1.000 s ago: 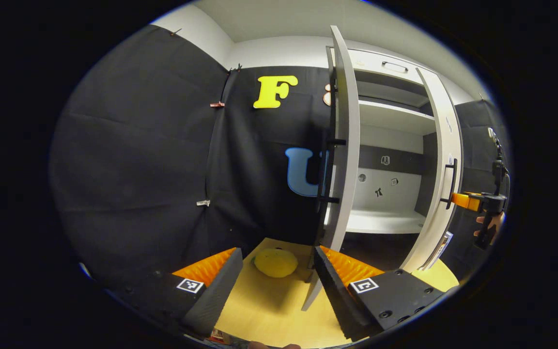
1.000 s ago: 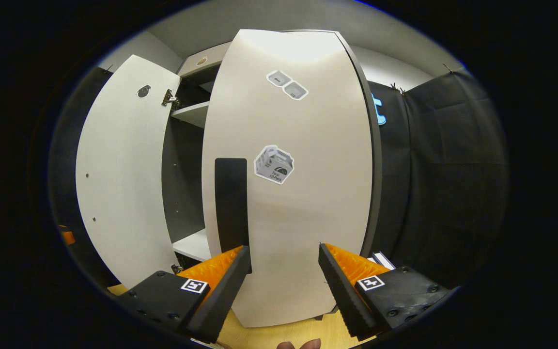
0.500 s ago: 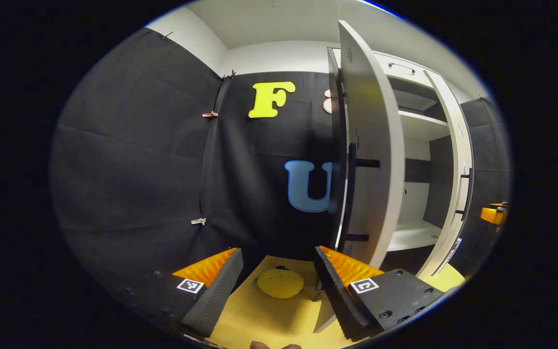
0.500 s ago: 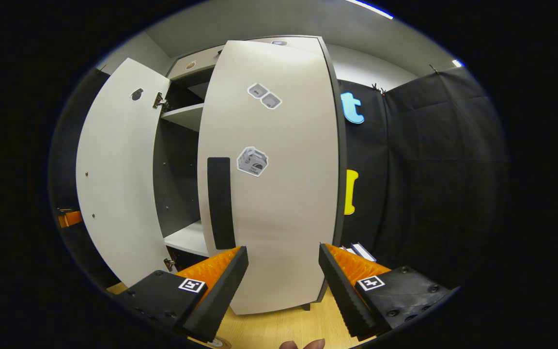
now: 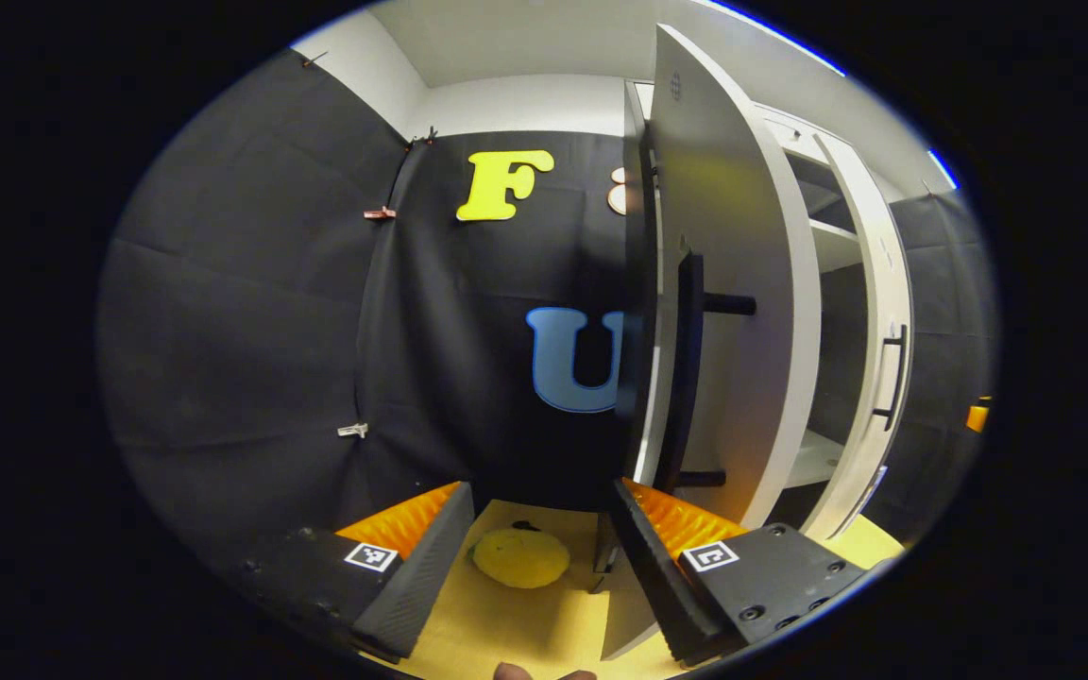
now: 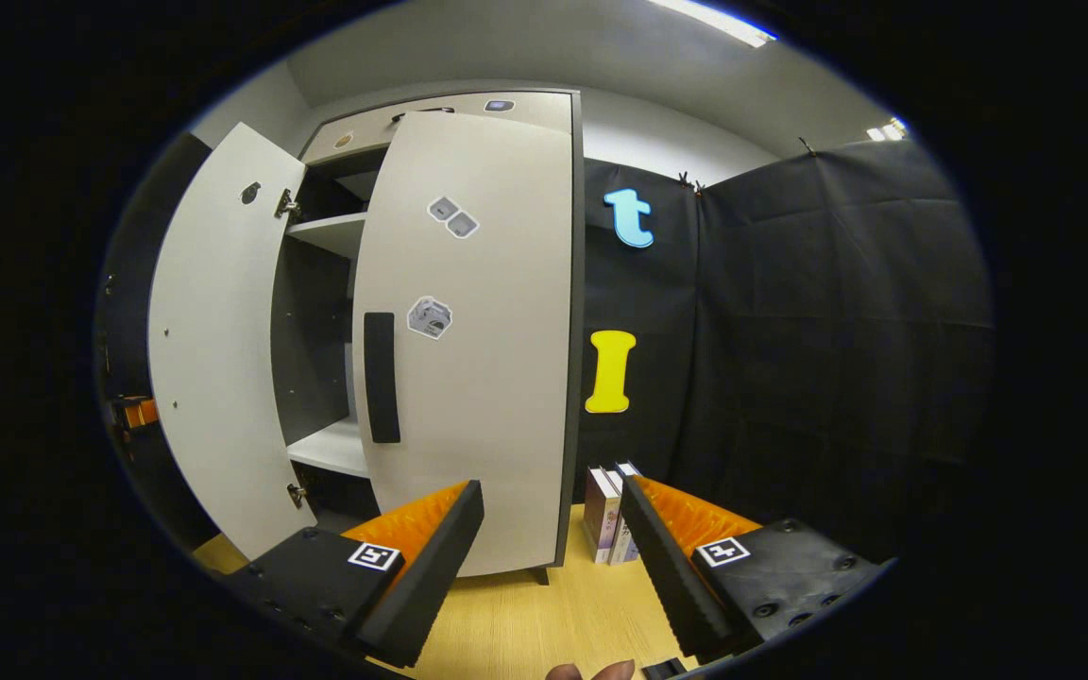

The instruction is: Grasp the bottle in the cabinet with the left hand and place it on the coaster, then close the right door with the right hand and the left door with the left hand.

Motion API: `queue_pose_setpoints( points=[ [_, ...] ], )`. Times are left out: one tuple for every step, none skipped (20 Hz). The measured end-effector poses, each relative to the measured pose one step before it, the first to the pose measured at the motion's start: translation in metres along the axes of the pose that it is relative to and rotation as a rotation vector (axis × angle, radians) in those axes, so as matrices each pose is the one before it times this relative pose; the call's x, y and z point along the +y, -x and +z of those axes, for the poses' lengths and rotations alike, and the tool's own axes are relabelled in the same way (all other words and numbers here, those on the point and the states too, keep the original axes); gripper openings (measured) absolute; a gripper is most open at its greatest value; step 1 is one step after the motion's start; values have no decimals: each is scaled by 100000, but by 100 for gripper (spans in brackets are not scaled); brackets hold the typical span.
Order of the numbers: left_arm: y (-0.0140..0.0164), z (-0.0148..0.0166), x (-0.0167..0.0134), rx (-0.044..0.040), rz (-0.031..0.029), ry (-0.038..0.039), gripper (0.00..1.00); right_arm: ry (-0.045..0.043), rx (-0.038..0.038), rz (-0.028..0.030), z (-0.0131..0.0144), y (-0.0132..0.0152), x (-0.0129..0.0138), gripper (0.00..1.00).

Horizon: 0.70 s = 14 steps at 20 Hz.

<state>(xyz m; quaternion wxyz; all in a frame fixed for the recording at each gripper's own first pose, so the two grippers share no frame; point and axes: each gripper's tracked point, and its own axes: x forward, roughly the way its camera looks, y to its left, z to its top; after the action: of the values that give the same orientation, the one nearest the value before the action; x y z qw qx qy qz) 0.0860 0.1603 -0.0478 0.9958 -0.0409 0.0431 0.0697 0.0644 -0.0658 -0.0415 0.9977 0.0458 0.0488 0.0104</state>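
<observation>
Cabinet (image 6: 468,104) stood upright on the worktop (image 6: 525,623), right door (image 6: 478,359) nearly closed, left door (image 5: 742,283) ajar, visible shelves bare. Books (image 6: 608,515) stood beside it. Both grippers, left (image 5: 535,557) and right (image 6: 553,567), had fingers spread, holding nothing. Yellow coaster (image 5: 519,557) lay bare.

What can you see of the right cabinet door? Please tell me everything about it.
The right cabinet door is a tall pale panel with a smooth matt face and a dark edge. A black vertical handle sits near its free edge, and three small stickers are on the front. It looks almost shut but not flush, a gap beside it showing the shelves. The right gripper hangs before it, open, apart from it.
</observation>
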Motion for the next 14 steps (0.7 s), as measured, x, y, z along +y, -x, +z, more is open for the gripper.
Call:
queue_pose_setpoints(
  points=[
    [108,-175,-450,568,-783,-103,94,403,-35,-55,-42,310,-57,98],
    [176,5,-434,400,416,-331,94,-12,99,280,-21,361,6,98],
    [149,22,-409,114,263,-603,94,-455,50,494,-18,293,99,98],
    [98,43,-714,116,-431,-344,94,-452,138,447,-39,271,50,98],
    [44,-141,-1044,301,-1438,6,94,-210,120,376,-128,153,-7,98],
    [44,-76,-1267,601,-2290,515,94,26,134,389,-62,-60,53,98],
    [72,-252,-1418,661,-2857,309,94,277,160,402,-74,-6,43,98],
    [-269,17,-1501,352,-2920,-452,94,366,103,383,-136,-52,-6,98],
    [-331,111,-1442,-52,-2363,-656,94,270,405,157,-153,-50,8,98],
    [-436,7,-1396,-95,-2104,-1004,94,-66,508,224,-152,1,-43,98],
    [-423,-18,-1370,-308,-1765,-1115,94,-509,385,171,-37,24,-77,98],
    [-644,133,-1217,-174,-1069,-1046,91,-525,116,94,12,15,-116,98],
    [-727,-50,-1117,95,-1145,-844,94,-246,-176,31,39,-24,-189,98],
    [-744,35,-1214,420,-1287,-360,94,200,-306,-6,-121,-48,-520,98]
  ],
)
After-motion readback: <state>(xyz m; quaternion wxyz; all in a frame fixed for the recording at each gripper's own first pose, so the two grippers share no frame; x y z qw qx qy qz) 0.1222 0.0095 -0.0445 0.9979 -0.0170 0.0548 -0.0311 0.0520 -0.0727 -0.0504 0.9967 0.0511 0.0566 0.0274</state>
